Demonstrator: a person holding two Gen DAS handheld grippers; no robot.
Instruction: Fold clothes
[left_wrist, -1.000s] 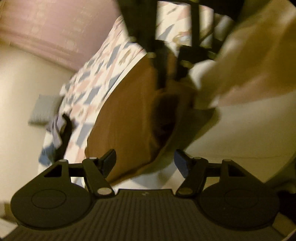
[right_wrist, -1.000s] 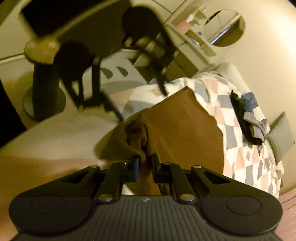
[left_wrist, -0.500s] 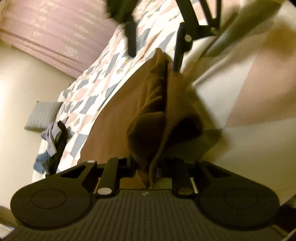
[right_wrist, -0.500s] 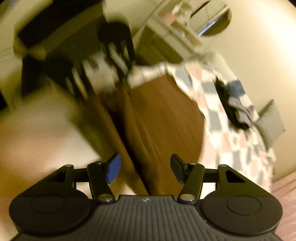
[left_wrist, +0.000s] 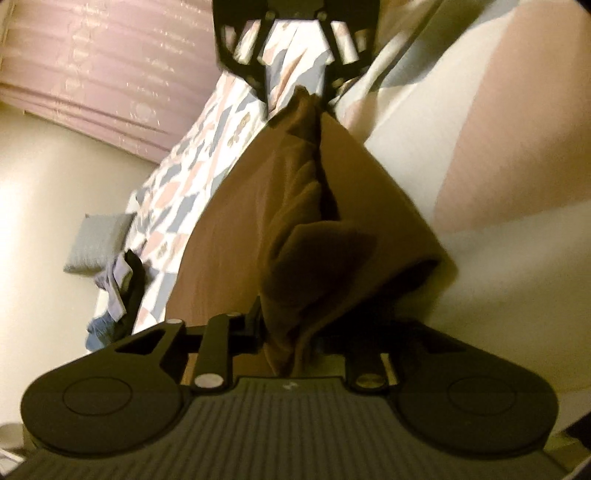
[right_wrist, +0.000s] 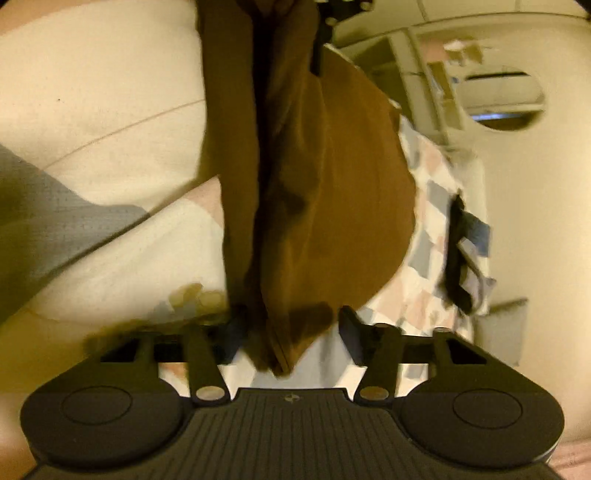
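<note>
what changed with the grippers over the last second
The left gripper went from open to shut on the brown garment. The right gripper let go, its jaws now open around the hanging cloth. The patterned bedspread and dark clothes pile stayed put.

— What carries everything?
— A bed (left_wrist: 207, 162) under a patchwork cover.
— And on it?
— A brown garment (left_wrist: 236, 229) across the near part; a dark heap of clothes (left_wrist: 122, 288) and a grey pillow (left_wrist: 98, 242) far left.
</note>
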